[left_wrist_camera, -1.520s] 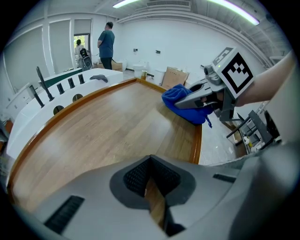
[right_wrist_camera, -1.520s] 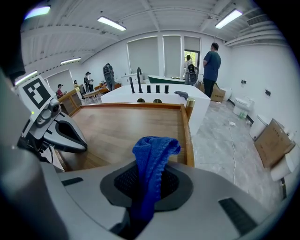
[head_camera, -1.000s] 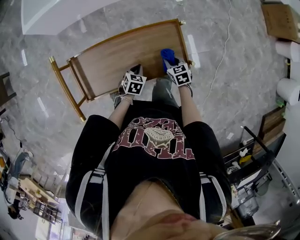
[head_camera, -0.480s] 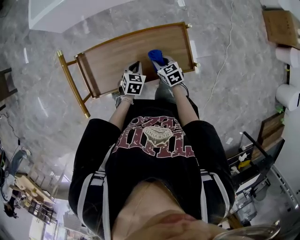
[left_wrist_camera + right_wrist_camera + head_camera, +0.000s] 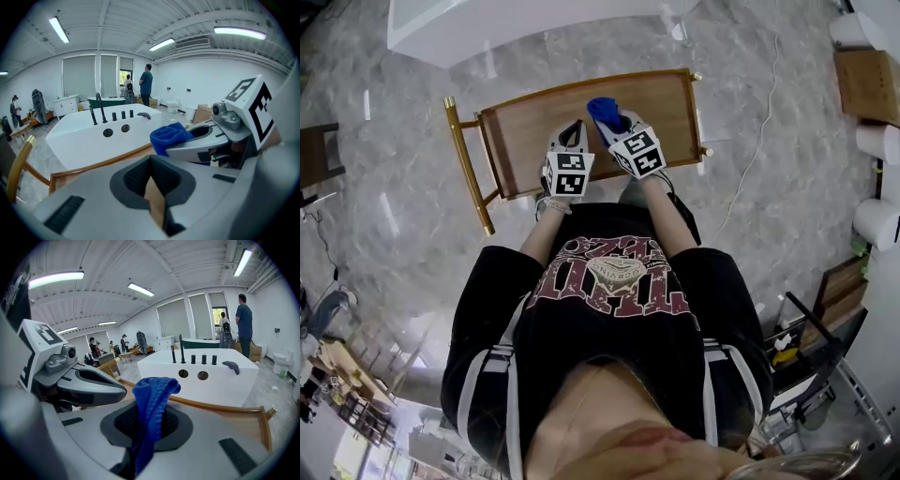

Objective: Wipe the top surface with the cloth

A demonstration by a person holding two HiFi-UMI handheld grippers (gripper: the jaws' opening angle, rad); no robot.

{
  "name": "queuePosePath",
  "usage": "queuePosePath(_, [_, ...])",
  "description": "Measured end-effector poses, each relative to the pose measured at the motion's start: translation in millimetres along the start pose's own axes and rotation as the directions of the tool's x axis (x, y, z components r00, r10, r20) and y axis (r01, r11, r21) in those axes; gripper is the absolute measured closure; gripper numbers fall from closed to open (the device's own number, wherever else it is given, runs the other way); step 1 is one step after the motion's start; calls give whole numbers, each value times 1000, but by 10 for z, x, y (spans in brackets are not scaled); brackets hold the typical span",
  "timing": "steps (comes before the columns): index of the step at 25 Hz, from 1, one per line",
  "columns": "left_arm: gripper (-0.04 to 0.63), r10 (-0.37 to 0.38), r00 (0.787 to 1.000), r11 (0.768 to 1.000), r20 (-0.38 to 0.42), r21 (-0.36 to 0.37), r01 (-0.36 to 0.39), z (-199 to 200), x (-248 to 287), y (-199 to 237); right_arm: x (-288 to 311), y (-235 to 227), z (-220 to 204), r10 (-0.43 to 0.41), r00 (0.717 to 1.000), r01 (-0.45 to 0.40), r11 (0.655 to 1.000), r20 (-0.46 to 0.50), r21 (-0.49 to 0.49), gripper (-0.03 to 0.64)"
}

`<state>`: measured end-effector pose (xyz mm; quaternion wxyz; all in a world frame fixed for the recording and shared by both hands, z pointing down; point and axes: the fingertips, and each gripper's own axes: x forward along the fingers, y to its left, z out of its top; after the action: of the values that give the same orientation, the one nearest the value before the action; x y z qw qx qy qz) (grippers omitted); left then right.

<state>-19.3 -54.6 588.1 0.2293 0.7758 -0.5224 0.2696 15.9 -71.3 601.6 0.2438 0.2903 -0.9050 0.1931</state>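
Right tool [image 5: 149,423]: is gripping the cloth [image 5: 152,397] with its jaws closed on it. One fold is standing up past the tips and the rest is trailing down between them.
Cloth: blue and bunched, it is hanging over the far middle of the table [image 5: 534,127]. No view is showing whether it is actually touching the wood.
Left tool [image 5: 152,185]: is holding its jaws together on nothing, with only a sliver of wood showing through them. It is riding just beside the right tool, on its left, over the table's middle.
Why held so: pinching the cloth at one spot is probably leaving a loose wad free to drag. The left tool seems to be idling close by, off the cloth, so that it is not getting in the way of the stroke.
Table: is lying bare, a wooden top inside a gilt rail. The person is standing at its near long side, so both arms are reaching the whole top.
Step, as I judge it: the wiping is just starting or in mid-stroke, with the left and right ends likely waiting their turn.
Next move: is calling for the wad to be pressed down and swept sideways along the grain.
Risk: a bunched cloth is covering only a narrow strip, so patches may be getting missed.
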Motion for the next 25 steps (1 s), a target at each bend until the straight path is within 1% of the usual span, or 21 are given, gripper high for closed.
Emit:
queuePosePath(3, [546, 32, 999, 999, 39, -25, -31, 172, -141, 156, 33, 91, 254, 13, 999, -12, 1000, 46, -15, 561])
queuePosePath(7, [546, 74, 992, 996, 105, -63, -68, 428, -372, 363, 60, 255, 618, 32, 993, -28, 999, 112, -35, 561])
queuePosePath(10, [546, 99, 983, 994, 156, -62, -90, 636, -491, 472, 93, 322, 836, 54, 987, -46, 997, 152, -56, 561])
queuePosePath(15, [546, 131, 965, 990, 226, -83, -115, 931, -731, 586, 41, 402, 1209, 62, 973, -47, 996, 223, -75, 561])
queuePosePath(18, [546, 136, 954, 988, 266, -102, -113, 1090, -866, 660, 8, 449, 1453, 63, 962, -43, 996, 266, -82, 561])
queuePosePath(21, [546, 142, 941, 987, 308, -118, -110, 1276, -1011, 683, -72, 477, 1647, 58, 957, -37, 996, 283, -79, 561])
queuePosePath(25, [546, 158, 919, 986, 362, -109, -127, 1501, -1187, 748, -180, 547, 1912, 54, 944, -28, 996, 326, -83, 561])
